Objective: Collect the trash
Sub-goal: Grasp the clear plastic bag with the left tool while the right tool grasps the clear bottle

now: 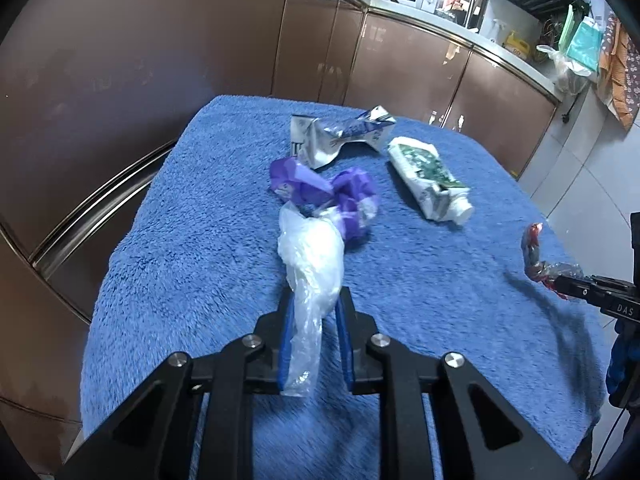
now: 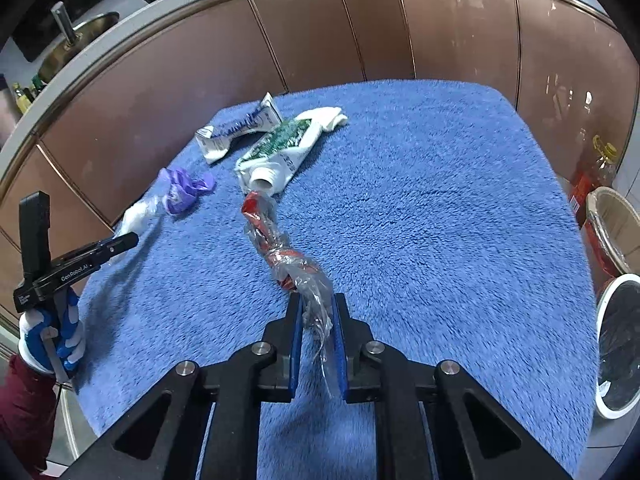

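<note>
The left gripper (image 1: pixel 316 300) pinches a crumpled clear-and-purple plastic bag (image 1: pixel 316 248), the right gripper (image 2: pixel 316 308) a twisted red-and-clear wrapper (image 2: pixel 280 248); both thin, seemingly slack tails could slip free.

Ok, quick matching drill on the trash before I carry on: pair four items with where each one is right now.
Items:
1. purple-and-clear wrapper
2. red-and-clear wrapper
3. toothpaste tube
4. crushed carton

States:
A. lying free, cap end toward the right gripper
B. held by the left gripper
C. farthest back on the blue towel
D. held by the right gripper

Pairs: 1-B, 2-D, 3-A, 4-C
</note>
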A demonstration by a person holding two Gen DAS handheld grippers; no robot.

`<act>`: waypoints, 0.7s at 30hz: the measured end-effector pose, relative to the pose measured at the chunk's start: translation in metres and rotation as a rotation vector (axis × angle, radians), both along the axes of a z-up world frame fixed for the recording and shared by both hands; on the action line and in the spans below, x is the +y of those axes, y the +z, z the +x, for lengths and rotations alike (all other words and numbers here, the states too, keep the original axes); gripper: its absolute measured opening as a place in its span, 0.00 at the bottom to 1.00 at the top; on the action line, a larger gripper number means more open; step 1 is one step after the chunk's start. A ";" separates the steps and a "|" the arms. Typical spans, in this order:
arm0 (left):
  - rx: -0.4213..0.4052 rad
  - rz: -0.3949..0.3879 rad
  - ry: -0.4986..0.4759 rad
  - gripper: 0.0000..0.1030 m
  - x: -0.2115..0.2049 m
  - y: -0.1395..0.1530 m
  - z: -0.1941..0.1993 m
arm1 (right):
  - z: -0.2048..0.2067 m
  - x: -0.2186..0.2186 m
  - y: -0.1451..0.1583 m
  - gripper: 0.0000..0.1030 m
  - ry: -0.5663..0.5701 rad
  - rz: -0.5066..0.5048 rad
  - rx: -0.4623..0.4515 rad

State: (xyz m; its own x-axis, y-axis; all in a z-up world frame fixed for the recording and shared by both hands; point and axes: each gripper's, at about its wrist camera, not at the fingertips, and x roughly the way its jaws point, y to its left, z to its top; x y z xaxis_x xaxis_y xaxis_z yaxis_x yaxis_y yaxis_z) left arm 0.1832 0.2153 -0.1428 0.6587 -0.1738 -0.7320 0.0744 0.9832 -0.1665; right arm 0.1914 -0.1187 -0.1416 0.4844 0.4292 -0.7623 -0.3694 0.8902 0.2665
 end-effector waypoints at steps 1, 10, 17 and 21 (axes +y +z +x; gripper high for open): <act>-0.005 0.000 0.000 0.18 -0.002 0.003 -0.004 | -0.003 -0.002 0.003 0.13 -0.001 0.005 -0.009; -0.056 0.002 -0.019 0.18 -0.027 0.032 -0.039 | -0.036 -0.032 0.031 0.13 -0.042 0.058 -0.074; -0.103 0.012 -0.058 0.18 -0.057 0.055 -0.064 | -0.060 -0.055 0.049 0.13 -0.079 0.093 -0.126; -0.127 0.020 -0.097 0.18 -0.079 0.068 -0.080 | -0.075 -0.067 0.058 0.13 -0.100 0.122 -0.163</act>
State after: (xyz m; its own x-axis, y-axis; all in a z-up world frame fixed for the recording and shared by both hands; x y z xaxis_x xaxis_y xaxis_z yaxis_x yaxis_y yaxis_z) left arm 0.1030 0.1361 -0.0743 0.7273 -0.2270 -0.6477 0.1882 0.9735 -0.1298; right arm 0.1167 -0.1852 -0.0835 0.6416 0.4569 -0.6161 -0.3279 0.8895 0.3183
